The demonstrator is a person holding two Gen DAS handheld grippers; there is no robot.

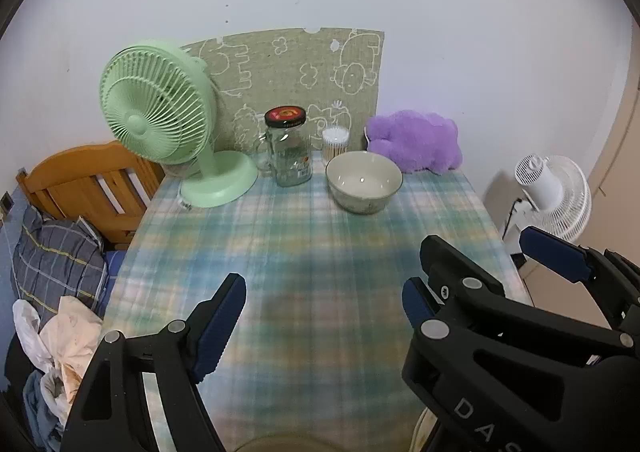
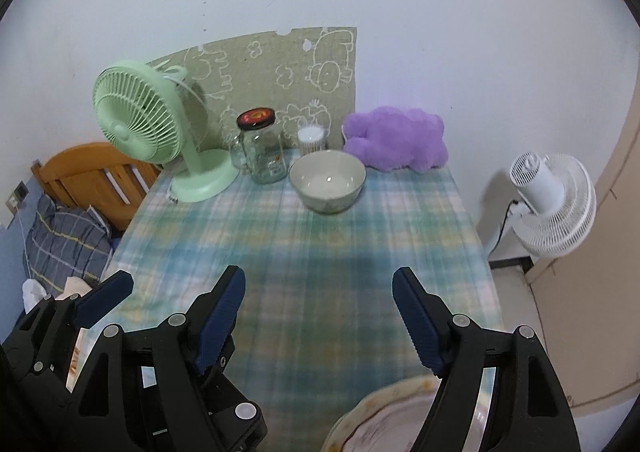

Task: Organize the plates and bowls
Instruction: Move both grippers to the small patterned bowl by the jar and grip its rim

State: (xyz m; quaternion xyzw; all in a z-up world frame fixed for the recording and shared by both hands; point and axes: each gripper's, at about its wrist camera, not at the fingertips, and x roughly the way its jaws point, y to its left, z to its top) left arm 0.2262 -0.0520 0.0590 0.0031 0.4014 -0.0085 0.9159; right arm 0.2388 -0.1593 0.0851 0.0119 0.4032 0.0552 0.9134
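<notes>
A pale green bowl (image 1: pixel 364 181) stands upright at the far middle of the plaid tablecloth (image 1: pixel 304 252); it also shows in the right wrist view (image 2: pixel 327 180). A patterned plate (image 2: pixel 384 416) lies at the table's near edge, under my right gripper's right finger; only its rim (image 1: pixel 420 428) shows in the left wrist view. My left gripper (image 1: pixel 324 306) is open and empty above the near table. My right gripper (image 2: pixel 318 300) is open and empty beside it; it appears at the right of the left wrist view (image 1: pixel 480 252).
A green desk fan (image 1: pixel 160 120), a glass jar with a black lid (image 1: pixel 290 150), a cotton-swab tub (image 1: pixel 335 142) and a purple plush (image 1: pixel 416 140) line the far edge. A wooden bed and pillow (image 1: pixel 56 256) are left. A white fan (image 2: pixel 552 200) stands right.
</notes>
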